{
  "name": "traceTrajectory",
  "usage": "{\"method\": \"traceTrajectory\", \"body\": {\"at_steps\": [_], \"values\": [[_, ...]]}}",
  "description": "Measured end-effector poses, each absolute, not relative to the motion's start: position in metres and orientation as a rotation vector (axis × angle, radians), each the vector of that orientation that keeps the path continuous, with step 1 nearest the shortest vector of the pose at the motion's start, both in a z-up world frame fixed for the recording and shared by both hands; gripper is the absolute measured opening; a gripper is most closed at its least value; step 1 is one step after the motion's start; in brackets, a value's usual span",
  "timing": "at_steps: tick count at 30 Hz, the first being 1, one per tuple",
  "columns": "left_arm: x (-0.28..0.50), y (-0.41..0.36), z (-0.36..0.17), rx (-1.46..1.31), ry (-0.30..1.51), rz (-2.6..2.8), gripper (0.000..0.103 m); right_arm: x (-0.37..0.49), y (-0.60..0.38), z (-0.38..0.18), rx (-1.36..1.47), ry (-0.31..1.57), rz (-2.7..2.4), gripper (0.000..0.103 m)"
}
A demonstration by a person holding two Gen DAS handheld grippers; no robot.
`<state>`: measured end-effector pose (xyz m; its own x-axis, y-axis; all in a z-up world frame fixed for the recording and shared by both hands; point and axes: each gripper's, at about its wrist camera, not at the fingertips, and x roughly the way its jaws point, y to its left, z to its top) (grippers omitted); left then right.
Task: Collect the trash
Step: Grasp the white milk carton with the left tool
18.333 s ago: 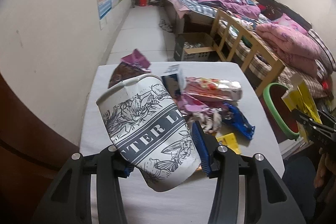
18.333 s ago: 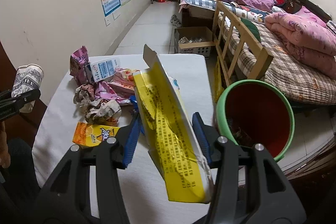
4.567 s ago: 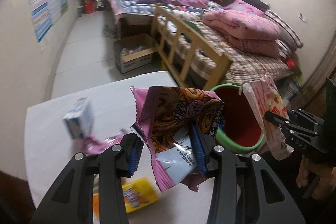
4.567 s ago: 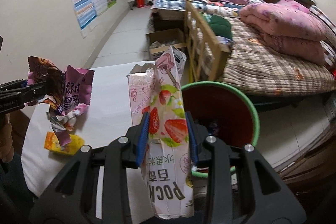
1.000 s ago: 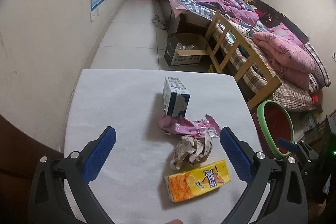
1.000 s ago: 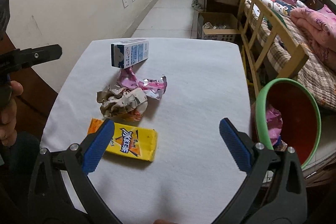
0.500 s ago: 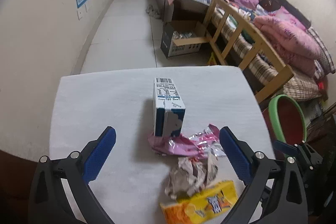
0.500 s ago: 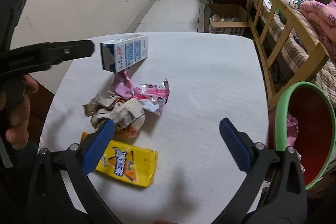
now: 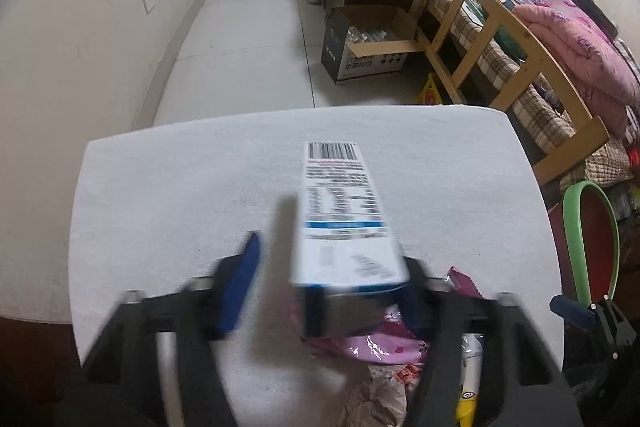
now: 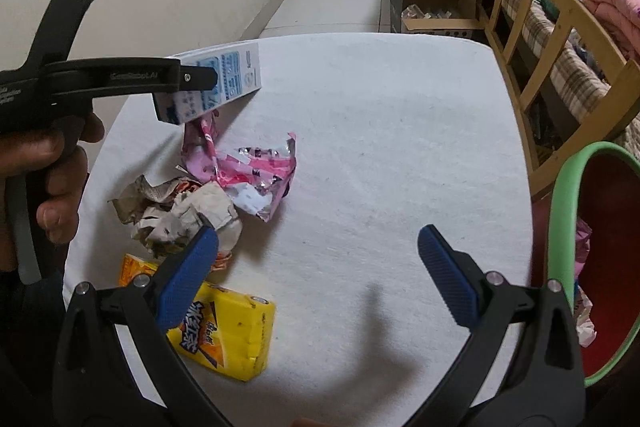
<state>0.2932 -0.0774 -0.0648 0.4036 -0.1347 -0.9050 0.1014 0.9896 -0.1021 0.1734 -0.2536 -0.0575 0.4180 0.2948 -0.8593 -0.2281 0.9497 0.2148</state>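
A white and blue milk carton (image 9: 340, 211) lies on the white table (image 9: 180, 187), between the fingers of my left gripper (image 9: 332, 255). Its jaws are closing: the right finger is against the carton, while a gap shows beside the left pad (image 9: 240, 279). In the right wrist view the carton (image 10: 228, 75) sits tilted. Near it lie a pink wrapper (image 10: 248, 175), crumpled paper (image 10: 180, 211) and a yellow juice box (image 10: 224, 335). My right gripper (image 10: 318, 243) hangs open over the table, its left pad over the paper and juice box.
A red bin with a green rim (image 10: 564, 211) stands off the table's right edge, with trash inside. A wooden bed frame (image 9: 500, 23) and a cardboard box (image 9: 372, 47) lie beyond the table. A person's hand (image 10: 52, 163) holds the left gripper's handle.
My left gripper dropped forward onto the carton and its jaws narrowed from wide open around it. My right gripper sank closer to the table and stays open.
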Motion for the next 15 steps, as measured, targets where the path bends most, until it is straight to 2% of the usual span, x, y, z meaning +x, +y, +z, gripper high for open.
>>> {"method": "traceTrajectory", "body": {"at_steps": [1, 15], "values": [[0.293, -0.076, -0.067, -0.038, 1.154, -0.154, 0.036, 0.173, -0.253, -0.058, 0.068, 1.093, 0.333, 0.098], [0.258, -0.044, -0.041, -0.071, 1.077, -0.155, 0.035, 0.145, -0.225, -0.046, -0.035, 1.074, 0.452, 0.098]]}}
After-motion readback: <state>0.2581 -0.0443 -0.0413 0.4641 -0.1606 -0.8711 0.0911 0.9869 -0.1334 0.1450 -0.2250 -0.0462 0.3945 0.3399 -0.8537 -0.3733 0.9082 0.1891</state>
